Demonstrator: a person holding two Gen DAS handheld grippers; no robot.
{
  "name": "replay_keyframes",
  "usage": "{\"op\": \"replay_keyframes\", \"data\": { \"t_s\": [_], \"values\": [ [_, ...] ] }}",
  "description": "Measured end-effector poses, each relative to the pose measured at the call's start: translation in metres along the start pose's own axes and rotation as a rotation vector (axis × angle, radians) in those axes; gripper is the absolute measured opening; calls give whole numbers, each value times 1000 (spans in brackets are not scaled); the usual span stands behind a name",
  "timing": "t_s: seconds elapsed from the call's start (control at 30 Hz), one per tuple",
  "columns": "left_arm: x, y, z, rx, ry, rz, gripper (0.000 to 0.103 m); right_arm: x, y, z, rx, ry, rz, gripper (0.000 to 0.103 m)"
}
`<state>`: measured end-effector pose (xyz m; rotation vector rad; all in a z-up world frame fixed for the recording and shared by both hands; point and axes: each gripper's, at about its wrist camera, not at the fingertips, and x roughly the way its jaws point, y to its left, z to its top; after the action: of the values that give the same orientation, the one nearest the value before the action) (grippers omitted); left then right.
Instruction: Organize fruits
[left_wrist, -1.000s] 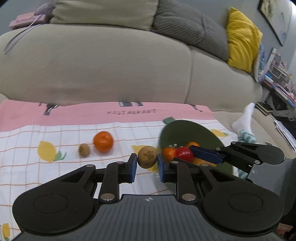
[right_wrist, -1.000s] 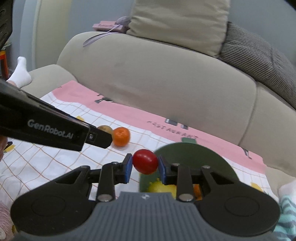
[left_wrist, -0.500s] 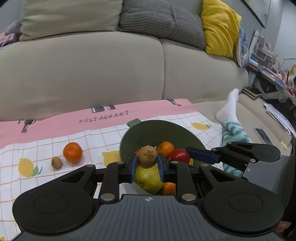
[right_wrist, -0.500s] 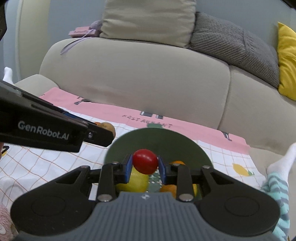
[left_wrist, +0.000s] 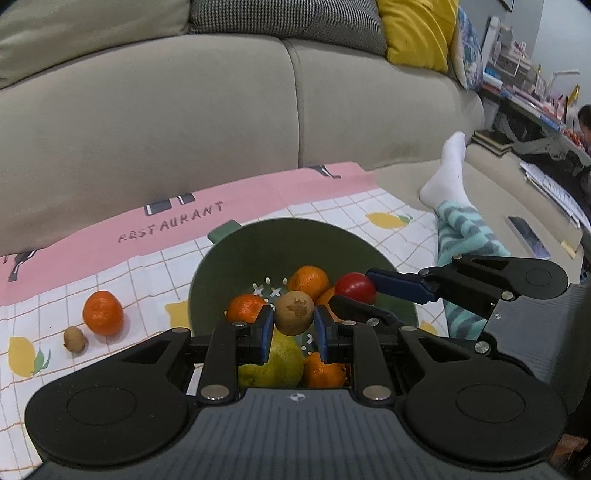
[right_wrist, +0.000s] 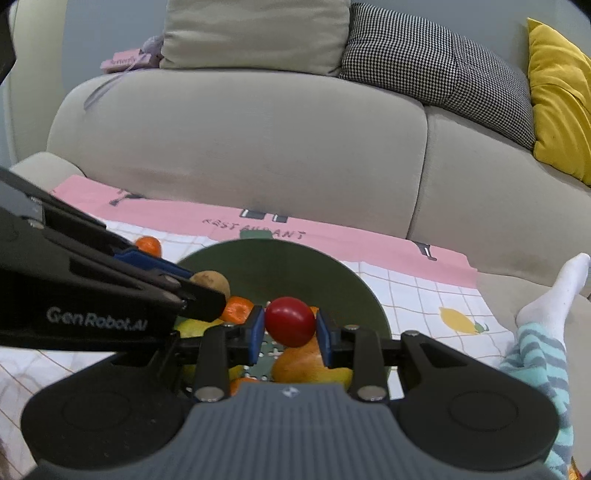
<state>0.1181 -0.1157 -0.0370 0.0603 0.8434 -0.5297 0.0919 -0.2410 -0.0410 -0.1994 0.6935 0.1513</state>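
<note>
My left gripper (left_wrist: 294, 325) is shut on a brown kiwi (left_wrist: 294, 312) and hangs over the green bowl (left_wrist: 280, 240). Beside it my right gripper (right_wrist: 290, 328) is shut on a red tomato (right_wrist: 290, 320), also above the bowl (right_wrist: 295, 258). Inside the bowl lie several oranges (left_wrist: 309, 281) and a yellow-green pear (left_wrist: 275, 363). In the left wrist view the tomato (left_wrist: 355, 288) shows at the right, and in the right wrist view the kiwi (right_wrist: 212, 280) shows at the left. One orange (left_wrist: 102, 312) and a small kiwi (left_wrist: 75, 338) sit on the cloth left of the bowl.
A checked cloth with a pink border (left_wrist: 92, 236) covers the couch seat. The beige couch back (left_wrist: 184, 110) rises behind, with a yellow cushion (left_wrist: 417, 33). A person's leg in a white sock (left_wrist: 448, 173) lies to the right of the bowl.
Both grippers have moved with their fruit from beside the bowl to over its middle. The bowl now fills the centre of both views.
</note>
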Motion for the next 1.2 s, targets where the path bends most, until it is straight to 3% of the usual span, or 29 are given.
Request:
{"op": "replay_keyframes", "data": {
  "t_s": [0.4,0.73,1.2],
  "values": [
    [37,9,0,-7,92,8,26,32,-1,-7,-56,66,1,26],
    [53,9,5,25,93,-4,25,49,-6,-8,-62,76,-3,26],
    [67,29,3,-81,99,-53,26,60,-4,-4,-88,84,3,26]
  ]
}}
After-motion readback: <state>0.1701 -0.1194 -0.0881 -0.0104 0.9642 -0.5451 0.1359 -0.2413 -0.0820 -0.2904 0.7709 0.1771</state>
